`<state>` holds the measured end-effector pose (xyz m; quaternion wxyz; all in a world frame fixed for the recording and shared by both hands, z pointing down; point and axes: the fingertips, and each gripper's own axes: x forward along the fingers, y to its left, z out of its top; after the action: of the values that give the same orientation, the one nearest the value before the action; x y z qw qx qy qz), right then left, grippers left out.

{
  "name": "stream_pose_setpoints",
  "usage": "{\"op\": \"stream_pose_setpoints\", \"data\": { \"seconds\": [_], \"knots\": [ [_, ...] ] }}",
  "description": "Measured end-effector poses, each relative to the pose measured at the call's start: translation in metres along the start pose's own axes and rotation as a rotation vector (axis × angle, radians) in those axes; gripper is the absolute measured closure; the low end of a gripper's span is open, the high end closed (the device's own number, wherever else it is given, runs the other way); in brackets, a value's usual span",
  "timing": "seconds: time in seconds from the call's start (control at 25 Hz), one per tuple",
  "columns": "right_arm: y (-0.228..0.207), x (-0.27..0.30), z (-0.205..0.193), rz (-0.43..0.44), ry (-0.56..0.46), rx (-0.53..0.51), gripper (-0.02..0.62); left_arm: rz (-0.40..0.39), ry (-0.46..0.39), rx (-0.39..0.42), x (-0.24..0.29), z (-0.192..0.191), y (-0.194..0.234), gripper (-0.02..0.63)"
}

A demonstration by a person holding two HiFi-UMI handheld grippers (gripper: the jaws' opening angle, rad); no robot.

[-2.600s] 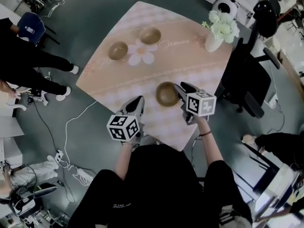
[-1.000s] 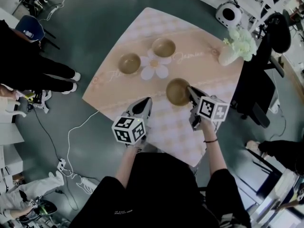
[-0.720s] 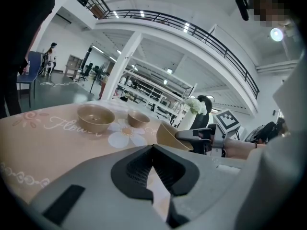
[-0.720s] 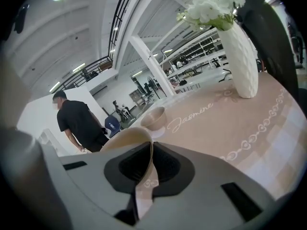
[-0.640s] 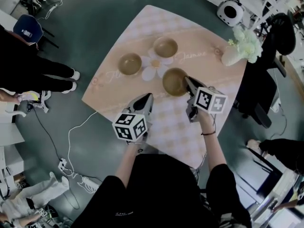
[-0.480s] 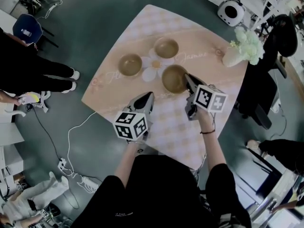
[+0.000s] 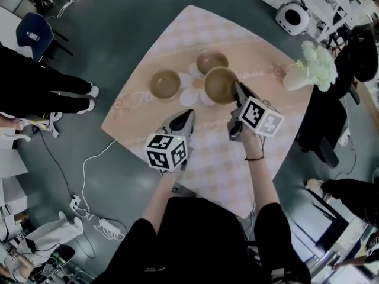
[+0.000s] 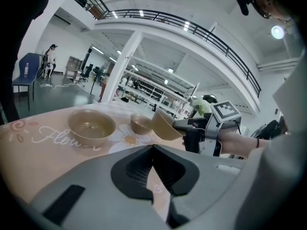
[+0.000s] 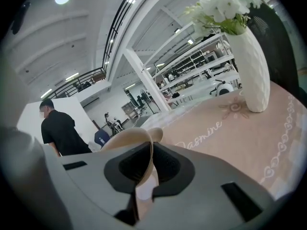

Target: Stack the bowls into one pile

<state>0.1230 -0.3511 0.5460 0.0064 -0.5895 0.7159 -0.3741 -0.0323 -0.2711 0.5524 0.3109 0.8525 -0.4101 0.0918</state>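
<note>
No pile is made yet: 3 bowls are seen, 0 nested. The held bowl [image 7: 221, 84] is clamped by its rim in the right gripper [image 7: 238, 90], lifted and tilted just beside the far bowl [image 7: 212, 61]. The left bowl [image 7: 165, 83] sits apart on the tabletop [image 7: 207, 152]. 2 placements are judged left. The left gripper [image 7: 188, 116] is empty, fingers [image 8: 132, 169] together at the tips. The rim pinch is shown only in the right gripper view, the lift off the tabletop best in the left gripper view, and the full layout only in the head view.

A large open lab hall: white column [image 8: 122, 63], railed mezzanine [image 8: 192, 28], shelving rows [image 8: 153, 87], cables [image 7: 86, 164] on the floor.
</note>
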Motion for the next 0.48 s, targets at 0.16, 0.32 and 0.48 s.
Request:
{"op": "stream_pose_setpoints", "data": {
  "seconds": [0.16, 0.32, 0.48],
  "knots": [
    [0.003, 0.015, 0.016, -0.037, -0.047, -0.018, 0.586, 0.005, 0.006, -0.012, 0.008, 0.003, 0.007, 0.609],
    [0.000, 0.032, 0.028, -0.064, -0.080, -0.017, 0.586, 0.007, 0.007, -0.022, 0.016, 0.006, 0.013, 0.609],
    [-0.005, 0.048, 0.031, -0.086, -0.085, -0.008, 0.586, 0.000, 0.015, -0.018, 0.024, 0.007, 0.015, 0.609]
  ]
}}
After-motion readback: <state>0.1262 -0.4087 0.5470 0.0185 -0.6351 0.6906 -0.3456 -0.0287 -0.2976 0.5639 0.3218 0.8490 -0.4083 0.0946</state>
